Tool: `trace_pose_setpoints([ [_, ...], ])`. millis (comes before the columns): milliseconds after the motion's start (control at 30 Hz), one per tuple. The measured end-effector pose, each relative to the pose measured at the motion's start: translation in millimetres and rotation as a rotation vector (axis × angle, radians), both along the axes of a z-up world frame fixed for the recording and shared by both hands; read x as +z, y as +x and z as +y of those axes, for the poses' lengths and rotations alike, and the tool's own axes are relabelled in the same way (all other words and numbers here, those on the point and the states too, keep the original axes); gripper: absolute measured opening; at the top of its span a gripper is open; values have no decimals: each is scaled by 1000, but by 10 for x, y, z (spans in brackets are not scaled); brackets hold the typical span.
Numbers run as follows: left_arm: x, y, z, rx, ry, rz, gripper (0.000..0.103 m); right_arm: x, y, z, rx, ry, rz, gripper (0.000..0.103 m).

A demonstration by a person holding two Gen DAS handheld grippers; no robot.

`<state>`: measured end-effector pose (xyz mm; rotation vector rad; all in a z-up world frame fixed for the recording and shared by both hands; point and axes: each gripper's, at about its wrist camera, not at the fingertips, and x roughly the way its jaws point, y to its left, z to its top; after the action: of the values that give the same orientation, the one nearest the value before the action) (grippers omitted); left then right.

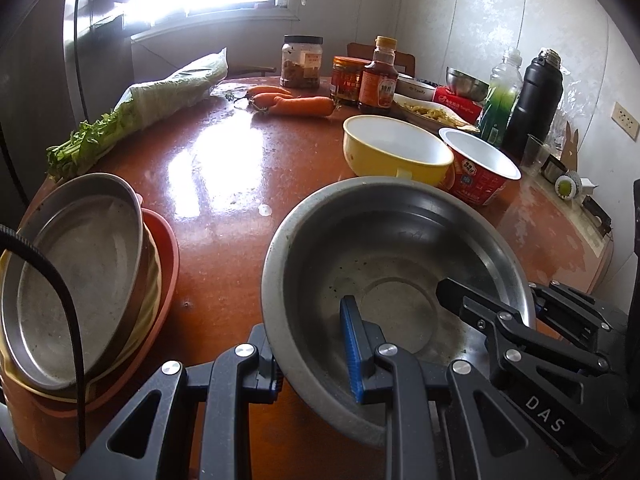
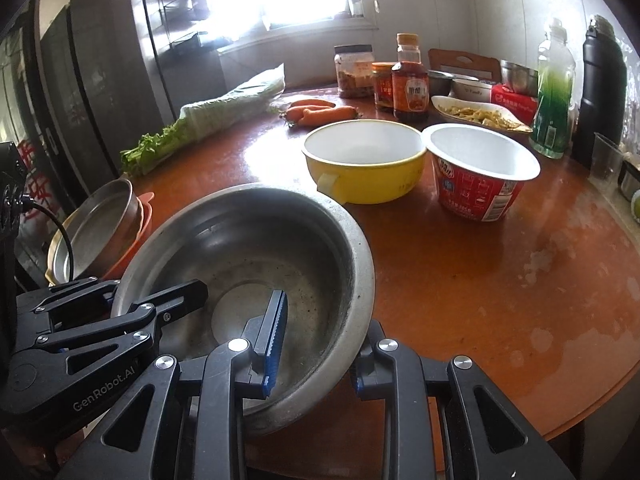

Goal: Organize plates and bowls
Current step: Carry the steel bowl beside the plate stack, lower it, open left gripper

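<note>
A large steel bowl [image 1: 384,260] [image 2: 256,256] hangs above the red-brown round table [image 1: 224,184], tilted. My left gripper [image 1: 316,356] is shut on its near-left rim, one blue pad inside and one outside. My right gripper [image 2: 316,356] is shut on its near-right rim the same way; it also shows in the left wrist view [image 1: 480,300]. At the left table edge a steel plate [image 1: 76,276] [image 2: 96,224] leans on a stack of an orange dish [image 1: 164,264] and a yellowish dish. A yellow bowl [image 1: 396,152] [image 2: 364,160] and a red paper bowl [image 1: 480,168] [image 2: 480,168] stand behind.
Carrots [image 1: 296,104], bagged greens [image 1: 160,100], jars and a sauce bottle [image 1: 378,76], a dish of food [image 2: 476,114], a tissue box, a green bottle [image 2: 554,88] and a black flask [image 2: 602,68] crowd the table's far side. A fridge [image 2: 92,80] stands left.
</note>
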<state>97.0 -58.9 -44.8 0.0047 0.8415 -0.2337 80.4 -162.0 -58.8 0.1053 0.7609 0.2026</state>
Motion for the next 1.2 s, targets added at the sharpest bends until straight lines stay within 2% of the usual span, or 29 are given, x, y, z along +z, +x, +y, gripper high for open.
trace_pose_setpoints([
  [533, 0, 13, -30, -9, -15, -10, 25, -15, -14, -72, -16, 30, -5, 29],
  [567, 1, 17, -20, -13, -27, -4, 25, -11, -14, -84, -18, 39, -5, 30],
  [667, 12, 10, -14, -11, -26, -7, 25, 14, -32, -132, -12, 84, -13, 43],
  [833, 38, 0, -7, -1, -17, -22, 27, 43, -49, -184, -14, 100, -27, 46],
  [967, 76, -20, -9, 1, -16, -34, 35, 74, -84, -231, -17, 121, -45, 51],
  [1033, 97, -33, -16, -2, -16, -44, 37, 95, -97, -243, -22, 123, -53, 51],
  [1200, 147, -63, 19, 5, -19, -61, 51, 157, -146, -286, -30, 137, -78, 52],
])
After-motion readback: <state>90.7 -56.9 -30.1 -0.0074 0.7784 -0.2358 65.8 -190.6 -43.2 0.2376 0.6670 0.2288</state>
